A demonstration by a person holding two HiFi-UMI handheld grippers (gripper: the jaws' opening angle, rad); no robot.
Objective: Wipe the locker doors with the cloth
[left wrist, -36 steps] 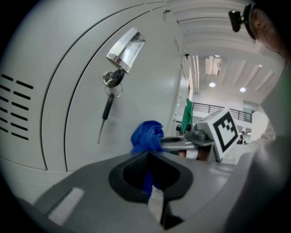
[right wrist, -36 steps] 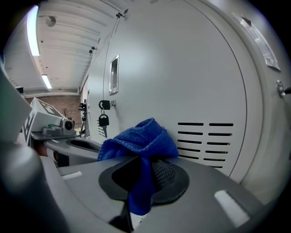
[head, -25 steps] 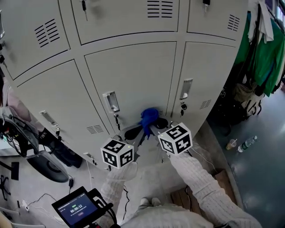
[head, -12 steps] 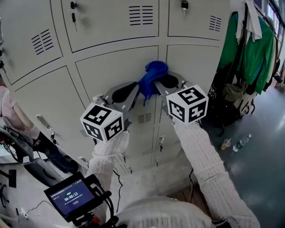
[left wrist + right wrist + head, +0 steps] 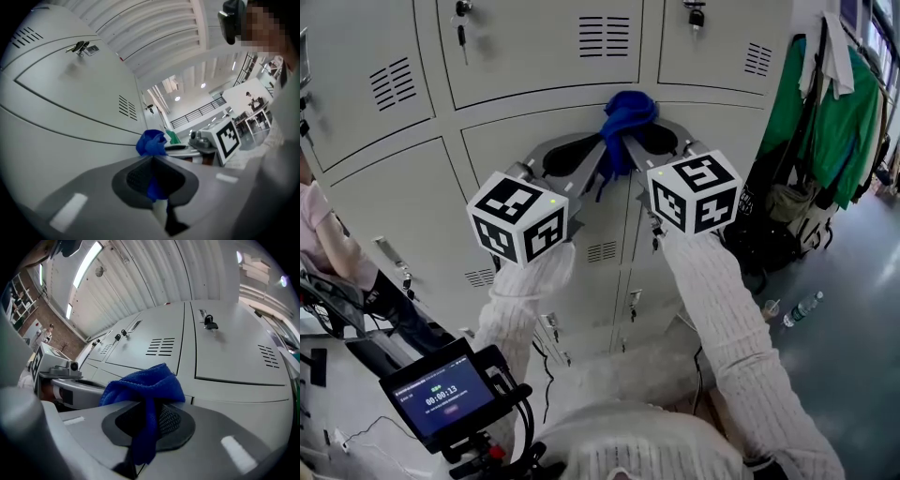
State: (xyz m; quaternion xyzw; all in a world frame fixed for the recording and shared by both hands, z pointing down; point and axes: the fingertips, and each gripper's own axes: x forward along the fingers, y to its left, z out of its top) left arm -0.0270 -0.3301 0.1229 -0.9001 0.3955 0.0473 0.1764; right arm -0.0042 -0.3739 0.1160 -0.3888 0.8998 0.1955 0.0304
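A blue cloth [image 5: 626, 116] is bunched against the grey locker doors [image 5: 521, 127], at the seam between a middle door and the upper row. My left gripper [image 5: 602, 157] and my right gripper [image 5: 628, 142] meet at it from either side, both shut on the cloth. In the left gripper view, the cloth [image 5: 152, 142] bulges past the left gripper [image 5: 153, 161] and a strip of it runs down between the closed jaws. In the right gripper view, the cloth [image 5: 143, 385] drapes over the right gripper [image 5: 149, 405] and hangs down through its jaws, in front of vented doors [image 5: 234, 352].
Keys hang in the upper doors' locks [image 5: 695, 15]. Green clothes [image 5: 831, 122] and a bag [image 5: 780, 202] hang at the right of the lockers. A bottle [image 5: 802, 307] and a cup [image 5: 769, 307] stand on the floor. A small screen [image 5: 441, 397] is at lower left, a person's arm [image 5: 328, 239] beside it.
Both grippers have risen with the cloth, from low by the bottom doors' handles up to the seam under the upper row. In the last half second they moved slightly higher.
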